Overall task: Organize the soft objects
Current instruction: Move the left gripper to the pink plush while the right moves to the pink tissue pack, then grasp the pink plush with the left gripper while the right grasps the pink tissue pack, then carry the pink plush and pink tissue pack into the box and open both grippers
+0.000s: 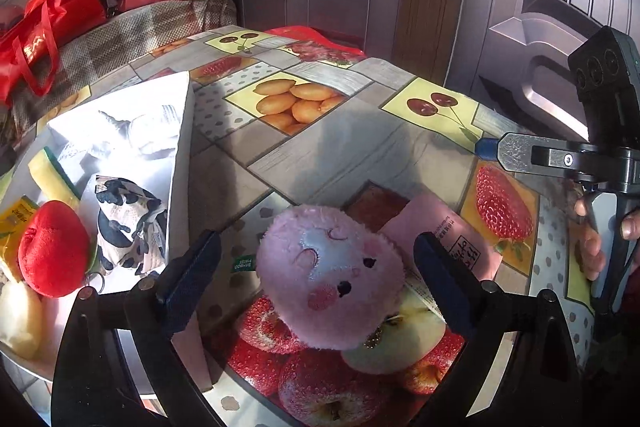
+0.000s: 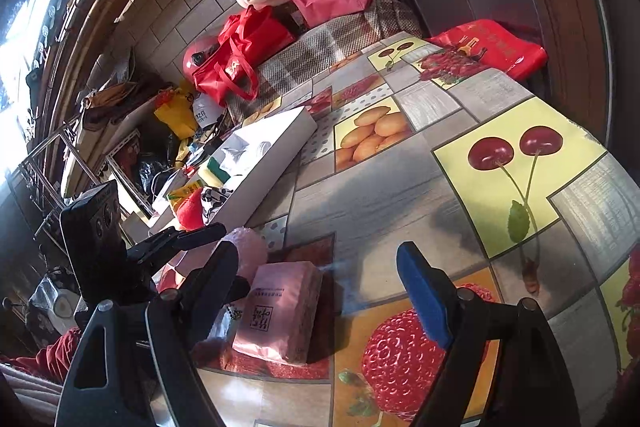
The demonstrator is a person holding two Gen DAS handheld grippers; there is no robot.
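The left claw [image 1: 316, 267] stands wide apart around the round pink plush toy with a stitched face [image 1: 332, 279], its dark pads clear of the fur on both sides, so nothing is gripped. The toy rests on the table under a fruit-print oilcloth [image 1: 360, 143], near the front edge; its lower rim and a small gold fitting beneath it are partly lost behind the claw frame. Just right of the toy and behind it lies the pink plastic-wrapped tissue pack [image 1: 448, 231], its near corner hidden by the right finger; the print on it is too small to read.

The right claw [image 2: 324, 279] is also released, with only oilcloth between its blue pads. In the right wrist view the tissue pack [image 2: 280, 311] sits just inside the left finger, not touched, and the plush toy [image 2: 252, 251] is mostly covered by the two claws' fingers.

To the left stands the open white cardboard box [image 1: 176, 163]. In it lie a red plush apple [image 1: 52, 251], a black-and-white patterned cloth [image 1: 128, 223] and a yellow-green sponge [image 1: 52, 175]; a pale object at the left edge is cut off and cannot be identified. At the right edge a hand [image 1: 600, 243] holds the other tool, only its fingers showing. Far left, red bags [image 1: 52, 23] pile on a checked fabric surface.
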